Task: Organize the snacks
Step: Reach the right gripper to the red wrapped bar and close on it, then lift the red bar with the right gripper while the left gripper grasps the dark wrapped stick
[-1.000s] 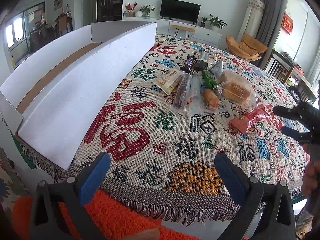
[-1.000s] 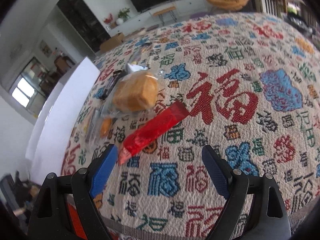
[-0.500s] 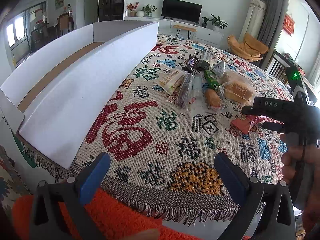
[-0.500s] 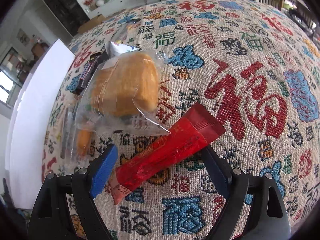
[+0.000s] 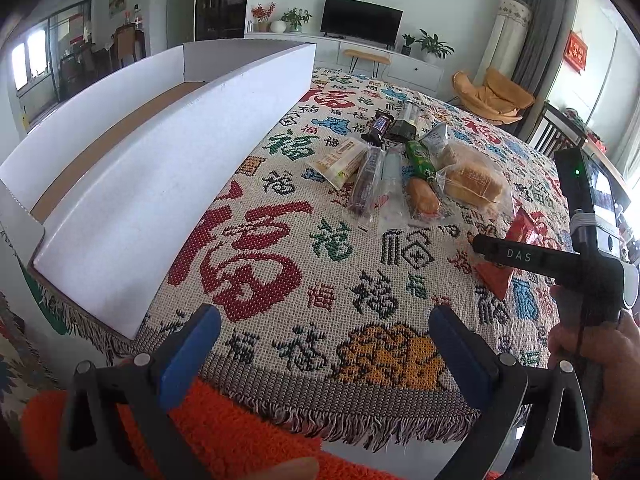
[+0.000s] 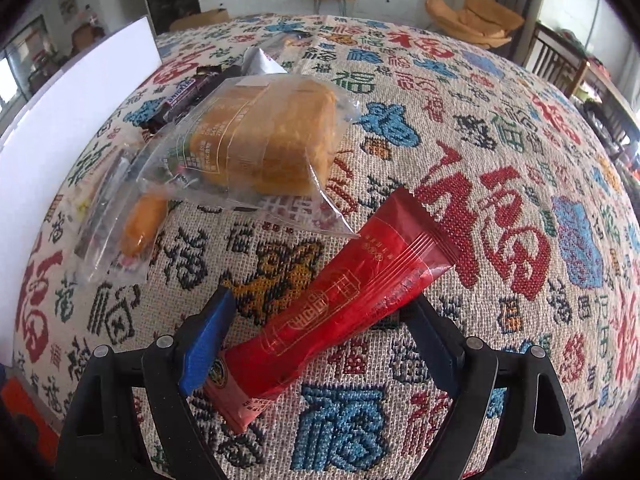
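A long red snack packet [image 6: 352, 304] lies flat on the patterned tablecloth [image 6: 500, 160]. My right gripper [image 6: 318, 312] is open, with one blue pad on each side of the packet's near half; whether the pads touch it is unclear. In the left wrist view that packet [image 5: 524, 228] shows behind a black finger [image 5: 520, 256] of the right gripper. A clear bag of bread [image 6: 264, 136] lies just beyond it, and more snacks [image 5: 380, 176] lie in a loose row. My left gripper [image 5: 324, 320] hangs open and holds nothing at the table's near edge.
A long white open box [image 5: 140, 160] with a brown floor runs along the table's left side. The fringed cloth edge [image 5: 320, 412] hangs over an orange cushion [image 5: 240, 436]. A hand [image 5: 592, 352] holds the right gripper's handle. A chocolate bar [image 6: 184, 94] lies near the box wall [image 6: 72, 120].
My right gripper has moved forward and down until its open fingers straddle the red packet. The left gripper has stayed where it was.
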`<state>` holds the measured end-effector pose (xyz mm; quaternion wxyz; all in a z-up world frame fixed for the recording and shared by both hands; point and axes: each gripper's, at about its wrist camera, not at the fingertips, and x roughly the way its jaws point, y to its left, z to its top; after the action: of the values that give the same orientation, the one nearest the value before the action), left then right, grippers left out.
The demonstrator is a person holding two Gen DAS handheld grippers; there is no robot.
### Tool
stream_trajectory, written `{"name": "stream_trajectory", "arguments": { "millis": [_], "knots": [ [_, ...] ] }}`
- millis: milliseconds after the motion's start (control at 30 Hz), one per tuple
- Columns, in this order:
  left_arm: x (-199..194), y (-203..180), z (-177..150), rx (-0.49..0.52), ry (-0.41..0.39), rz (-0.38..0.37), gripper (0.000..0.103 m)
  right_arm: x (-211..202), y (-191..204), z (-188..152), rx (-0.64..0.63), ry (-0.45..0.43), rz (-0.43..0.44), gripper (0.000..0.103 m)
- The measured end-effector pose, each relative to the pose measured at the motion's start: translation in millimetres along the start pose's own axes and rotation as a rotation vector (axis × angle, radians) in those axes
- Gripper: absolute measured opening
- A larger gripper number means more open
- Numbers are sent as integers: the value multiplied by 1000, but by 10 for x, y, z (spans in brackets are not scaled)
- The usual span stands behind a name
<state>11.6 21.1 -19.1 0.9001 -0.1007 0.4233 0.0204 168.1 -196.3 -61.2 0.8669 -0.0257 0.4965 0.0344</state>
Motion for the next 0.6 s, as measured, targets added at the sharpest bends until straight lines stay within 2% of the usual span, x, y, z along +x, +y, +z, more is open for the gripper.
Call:
{"name": "stream_trajectory", "arguments": {
  "millis": [133,233,300,367,500,600],
  "knots": [
    [13,4,-6,-4,4,-3,103,-43,-56,-56,-58,-20,6,88],
    [22,7,-3,-6,8,-4,103,-87,-190,-80,-113,-43,-24,88],
    [30,5,-1,-5,9,-4,103,-98,-316,-66,-143,-60,-60,88],
    [33,6,-4,-5,11,-3,103,-107,-480,-39,-149,-68,-35,88],
    [41,15,-3,-9,15,-4,103,-74,-745,-7,-214,-108,-122,88],
    [46,35,-5,-18,20,-12,103,-34,-991,50,-224,-149,-121,88]
  ]
}}
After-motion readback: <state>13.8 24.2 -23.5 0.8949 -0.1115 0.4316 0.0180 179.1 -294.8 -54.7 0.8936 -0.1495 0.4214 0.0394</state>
